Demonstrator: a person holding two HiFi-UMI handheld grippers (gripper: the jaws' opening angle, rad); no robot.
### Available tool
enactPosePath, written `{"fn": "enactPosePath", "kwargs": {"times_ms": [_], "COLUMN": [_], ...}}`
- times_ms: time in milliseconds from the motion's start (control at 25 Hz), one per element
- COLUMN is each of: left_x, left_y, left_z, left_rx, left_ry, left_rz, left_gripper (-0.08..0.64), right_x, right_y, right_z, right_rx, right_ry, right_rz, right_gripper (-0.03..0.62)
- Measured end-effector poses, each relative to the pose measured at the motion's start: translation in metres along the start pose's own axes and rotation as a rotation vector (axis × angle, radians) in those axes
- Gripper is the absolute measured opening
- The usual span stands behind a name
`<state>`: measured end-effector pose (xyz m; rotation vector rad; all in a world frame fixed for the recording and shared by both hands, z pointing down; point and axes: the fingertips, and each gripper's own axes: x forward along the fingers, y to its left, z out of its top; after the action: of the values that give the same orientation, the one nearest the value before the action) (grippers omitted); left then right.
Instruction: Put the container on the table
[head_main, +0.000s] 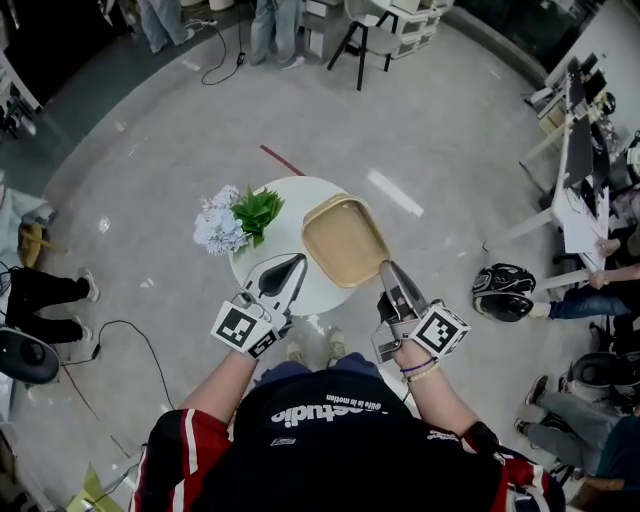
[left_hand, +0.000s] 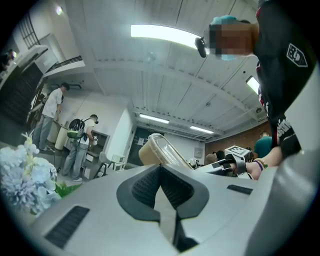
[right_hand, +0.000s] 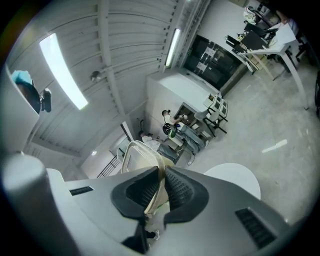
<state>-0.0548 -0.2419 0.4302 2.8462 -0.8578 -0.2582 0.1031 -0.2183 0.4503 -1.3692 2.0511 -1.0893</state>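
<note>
Holding the container by one edge at the round worktop.

Item: shallow beige container with a clear lid, tilted, over the right side of the worktop and overhanging its rim; whether its base touches the surface cannot be told. Right hand-held gripper: jaws pinching the container's thin near rim. Left hand-held gripper: jaws pressed together, nothing between them, just beside the container's left edge. Bunch of pale flowers on the left of the worktop, apart from the container. Handling, as judged: probably light, thin-walled plastic, its rim likely to flex and its lid smooth; held at one edge it may swing or slip, so a second hold on the opposite rim would steady it.
</note>
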Motion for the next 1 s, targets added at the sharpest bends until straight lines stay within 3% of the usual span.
{"fn": "enactPosePath", "kwargs": {"times_ms": [240,400,560,1000], "left_x": [0.017,0.028,0.039,0.047], "left_y": [0.023,0.031,0.042,0.071], "left_z": [-0.052,-0.078,-0.104,-0.171], "left_rx": [0.005,0.02,0.034,0.009], "left_ry": [0.065,0.108,0.139,0.241], "left_rz": [0.06,0.057,0.053,0.091], "left_gripper": [0.021,0.021,0.021,0.021], "right_x": [0.015,0.036,0.051,0.074], "right_y": [-0.057,-0.09,-0.134,-0.255], "right_z": [-0.012,-0.033,-0.062,-0.127], "right_rx": [0.108,0.195,0.277,0.368], "right_ry": [0.05,0.077,0.112,0.173], "right_rz": [-0.127,-0.137,-0.211,-0.454], "right_gripper": [0.054,0.054,0.054,0.055]}}
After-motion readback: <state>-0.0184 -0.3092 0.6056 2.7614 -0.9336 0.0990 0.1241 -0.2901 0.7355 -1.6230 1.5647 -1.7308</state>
